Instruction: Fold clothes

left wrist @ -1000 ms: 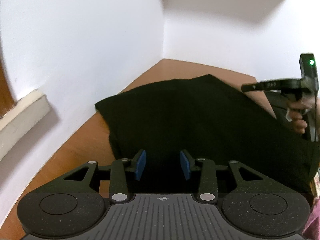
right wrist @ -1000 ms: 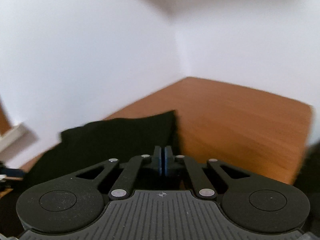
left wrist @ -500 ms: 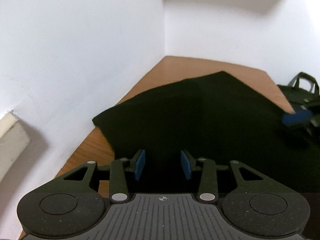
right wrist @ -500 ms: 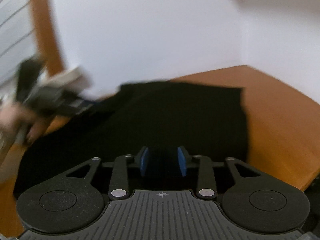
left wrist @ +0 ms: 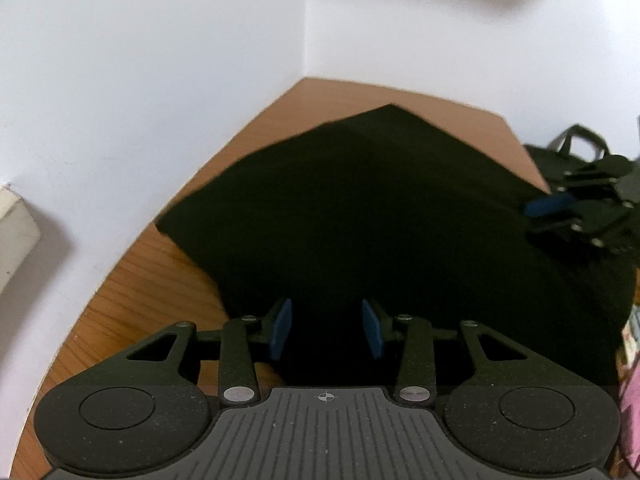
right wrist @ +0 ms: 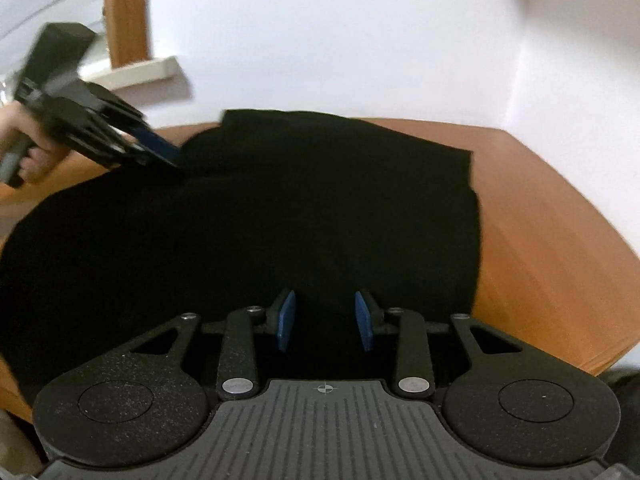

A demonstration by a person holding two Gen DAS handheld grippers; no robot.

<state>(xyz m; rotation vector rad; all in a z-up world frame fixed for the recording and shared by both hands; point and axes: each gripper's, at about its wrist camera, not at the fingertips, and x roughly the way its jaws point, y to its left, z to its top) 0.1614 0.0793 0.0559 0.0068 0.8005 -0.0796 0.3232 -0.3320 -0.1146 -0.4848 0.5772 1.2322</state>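
A black garment (left wrist: pixel 360 216) lies spread across the wooden bench (left wrist: pixel 152 280), filling mid-frame in both views. The left tool (left wrist: pixel 326 330) and right tool (right wrist: pixel 325 320) hover low over its near edges, jaws apart and empty. Closing too shallowly could pinch one layer only and skew any fold. A dark bag (left wrist: pixel 576 152) at upper right crowds that side.

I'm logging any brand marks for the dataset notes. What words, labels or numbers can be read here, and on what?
None can be read.
The black garment shows no print or tag.
The left gripper and right gripper carry only a small crosshair mark each, no letters.
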